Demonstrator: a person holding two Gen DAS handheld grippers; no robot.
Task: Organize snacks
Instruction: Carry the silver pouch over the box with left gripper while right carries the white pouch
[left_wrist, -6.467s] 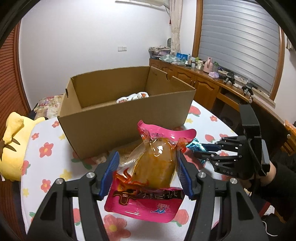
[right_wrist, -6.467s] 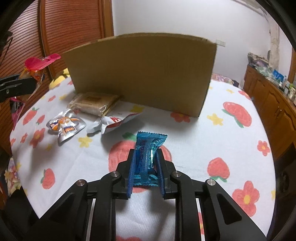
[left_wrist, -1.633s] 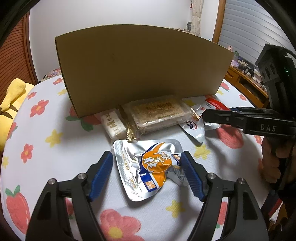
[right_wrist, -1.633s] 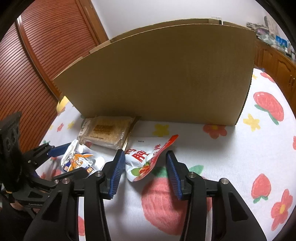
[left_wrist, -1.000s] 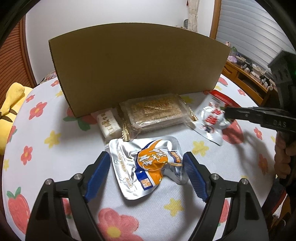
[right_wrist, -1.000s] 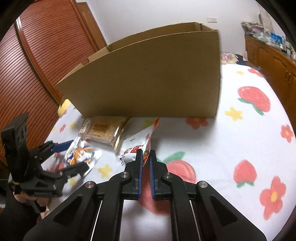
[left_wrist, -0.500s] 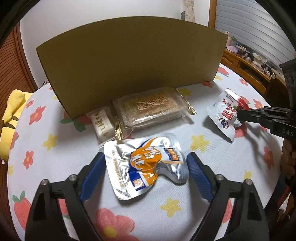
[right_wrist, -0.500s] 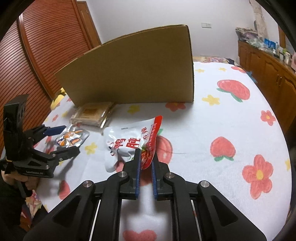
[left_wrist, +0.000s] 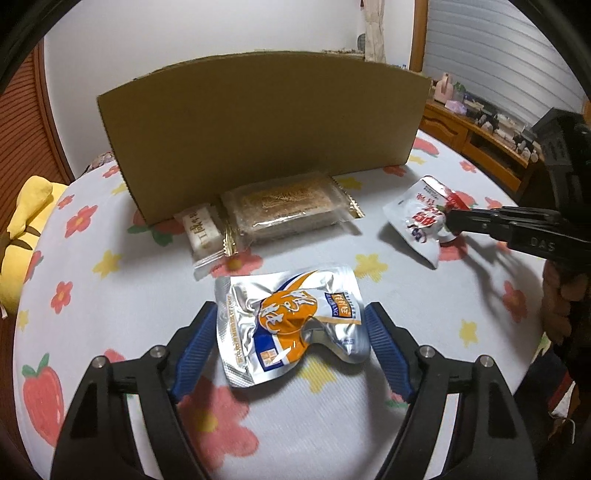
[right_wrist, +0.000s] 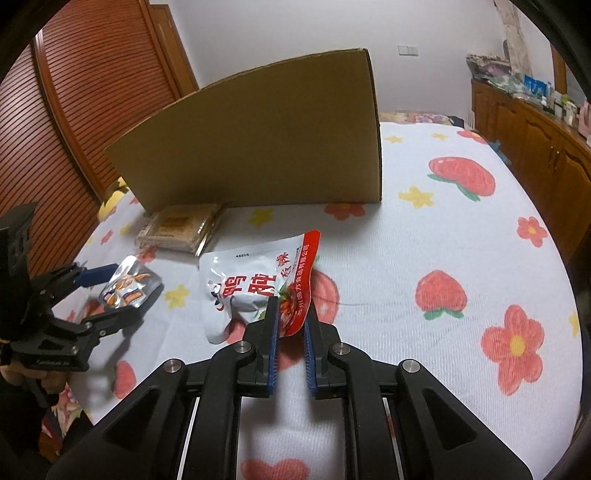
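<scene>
The right gripper has its fingers pinched on the red edge of a white pouch, which hangs ahead of them over the tabletop. The left gripper has its fingers spread, just closing in, with a silver pouch lying between them, unpressed. Beyond stands a box.

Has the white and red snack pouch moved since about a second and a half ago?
Yes. The white and red pouch, pinched by the right tool, has come away from the cardboard box, toward the camera.
</scene>
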